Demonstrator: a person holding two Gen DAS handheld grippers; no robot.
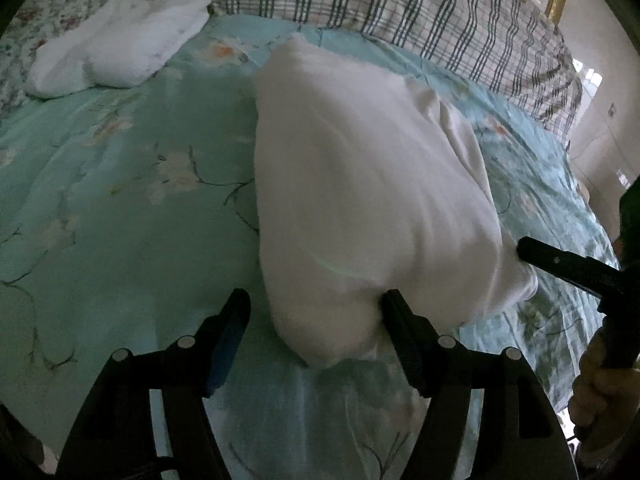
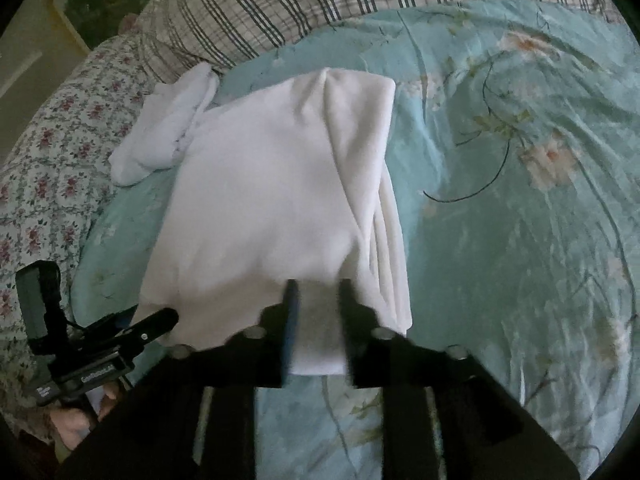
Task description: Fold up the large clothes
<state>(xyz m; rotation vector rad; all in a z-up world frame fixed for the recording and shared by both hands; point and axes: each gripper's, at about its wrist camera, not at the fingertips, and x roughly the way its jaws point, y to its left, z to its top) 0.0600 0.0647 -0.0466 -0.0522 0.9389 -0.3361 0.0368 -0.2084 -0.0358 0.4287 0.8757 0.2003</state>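
A white garment (image 1: 360,168) lies folded into a long panel on the teal floral bedspread (image 1: 120,168). My left gripper (image 1: 316,316) is open, with the garment's near left corner bulging between its fingers. My right gripper (image 2: 318,308) holds the garment's (image 2: 272,200) near edge between its partly closed fingers. In the left wrist view the right gripper's finger (image 1: 568,264) reaches the near right corner. In the right wrist view the left gripper (image 2: 152,324) sits at the near left corner.
A second white cloth (image 1: 120,40) lies bunched at the far left; it also shows in the right wrist view (image 2: 168,124). Plaid pillows (image 1: 400,4) line the head of the bed. A flowered sheet (image 2: 52,168) lies along the left side.
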